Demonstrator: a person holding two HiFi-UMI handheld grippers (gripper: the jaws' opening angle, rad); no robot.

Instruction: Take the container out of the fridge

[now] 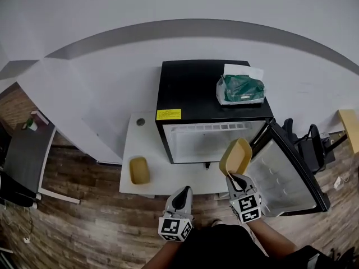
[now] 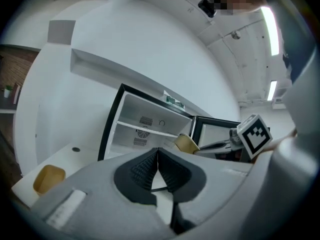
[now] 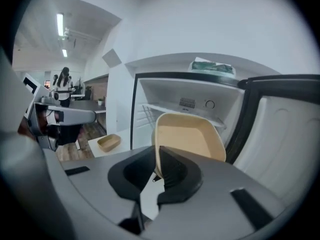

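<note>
Right gripper view: container [image 3: 187, 136] rim pinched between jaws (standing on edge).

This looks like an office or work room, not a home. A small black fridge [image 1: 213, 94] sits at the right end of a low white table [image 1: 168, 178], on a wood floor [image 1: 84, 223] by a plain white wall [image 1: 112, 15]. Far behind are long ceiling lights [image 3: 60, 25] and a person [image 3: 64, 86] standing in a big open room.
</note>
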